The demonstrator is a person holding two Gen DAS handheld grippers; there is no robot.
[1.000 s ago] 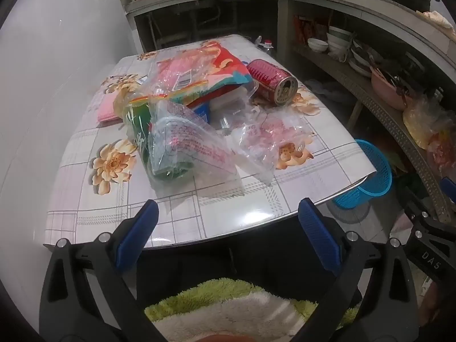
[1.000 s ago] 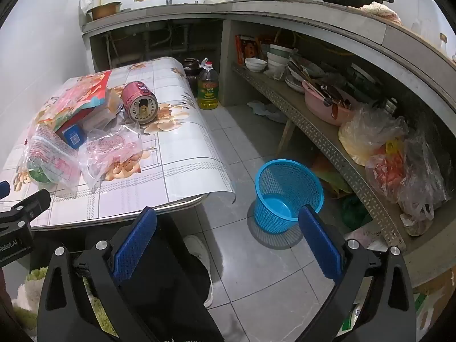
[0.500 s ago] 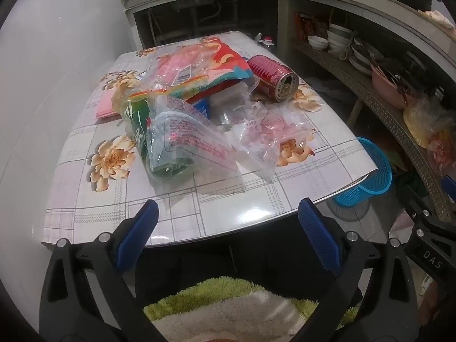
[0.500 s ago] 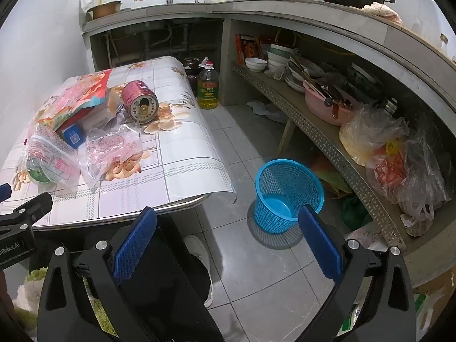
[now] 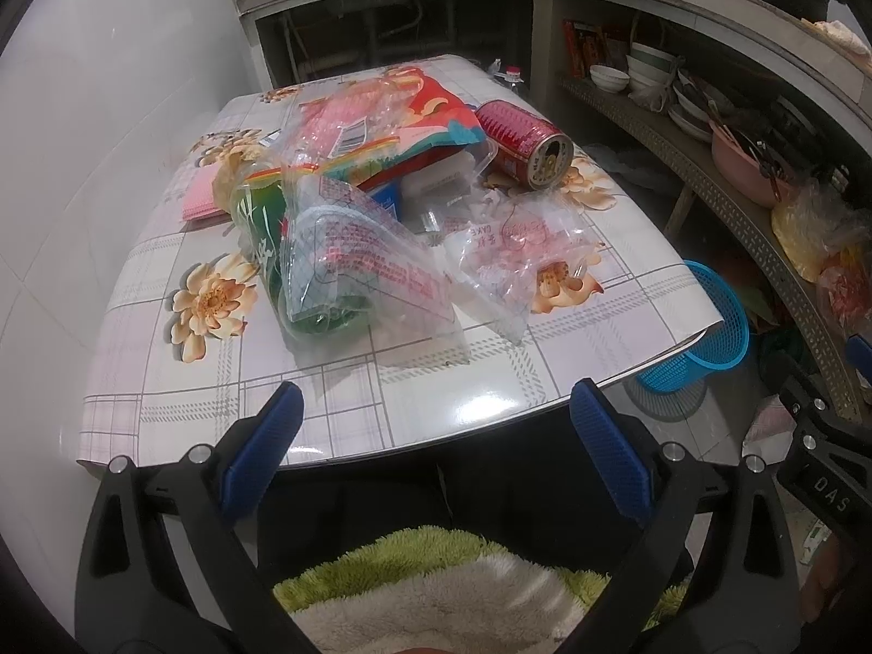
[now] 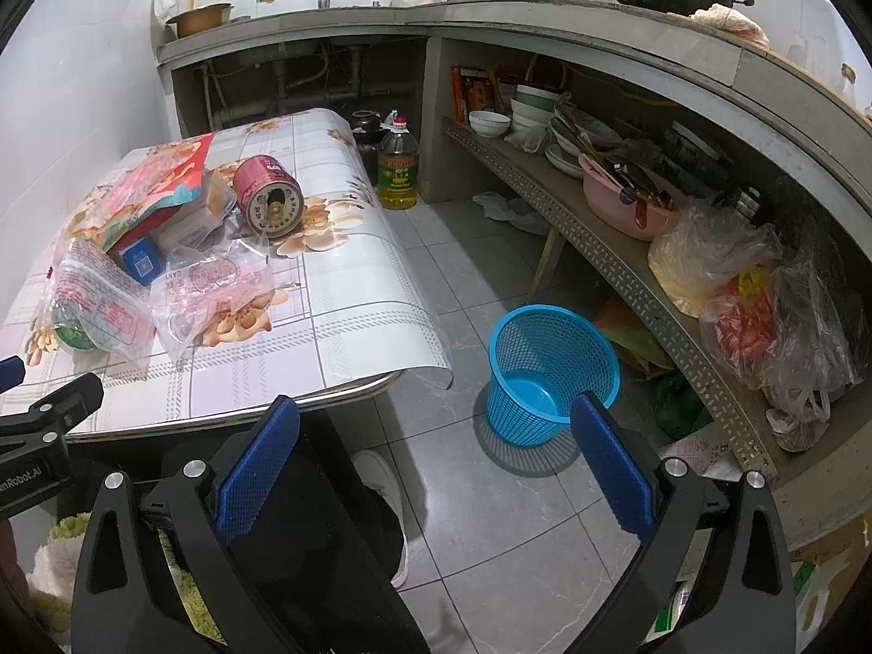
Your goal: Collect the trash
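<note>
Here, both pairs of tongs hang short of the table's near edge, jaws spread wide apart and holding nothing. The left tongs face the table, which wears a tiled cloth printed with flowers; the right tongs face the floor beside it, over a dark trouser leg and a white shoe.

The trash lies in a heap on the middle of the table. Nearest the table's front edge is a clear bag with red print lying over a green cup. Just right of that bag sits a second crumpled clear wrapper with pink print. Behind these 2, toward the table's far side, a red and pink snack packet rests on top of a clear plastic box and a blue-labelled carton. At the heap's right rear, a red can lies on its side with its top end turned toward the table's front right corner. A pink cloth lies flat at the heap's left, toward the wall.

Off the table's front right corner, on the tiled floor, a blue mesh basket stands upright, well apart from the heap. Behind the table's far right corner stands a bottle of cooking oil. A fluffy green and white fabric fills the bottom of the left view.
</note>
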